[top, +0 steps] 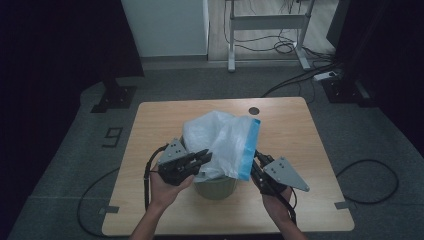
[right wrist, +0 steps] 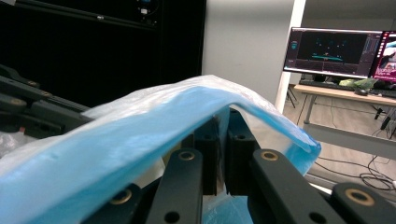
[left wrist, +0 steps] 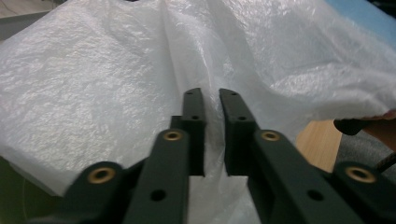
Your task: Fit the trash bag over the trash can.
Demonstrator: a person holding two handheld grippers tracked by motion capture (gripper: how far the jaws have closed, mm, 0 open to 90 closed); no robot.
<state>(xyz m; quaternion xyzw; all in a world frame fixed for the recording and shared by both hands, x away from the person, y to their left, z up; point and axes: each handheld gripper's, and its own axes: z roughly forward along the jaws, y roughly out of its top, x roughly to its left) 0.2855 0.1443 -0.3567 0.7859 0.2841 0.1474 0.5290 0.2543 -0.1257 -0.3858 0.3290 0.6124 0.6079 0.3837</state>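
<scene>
The high view takes in the whole desk (top: 150, 120): a white bag (top: 220, 142) with a blue hem (top: 248, 150) draped over a small grey bin (top: 216, 187) near the front edge, the bag's lower part sitting inside the bin. The left gripper (top: 205, 157) pinches the white film, and its own view shows the jaws nearly together with plastic between them. The right gripper (top: 257, 160) is clamped on the hem (its own view shows blue plastic folded over the closed jaws), with monitors (right wrist: 343, 49) on a far table. A "9" (top: 113, 136) is marked on the floor.
</scene>
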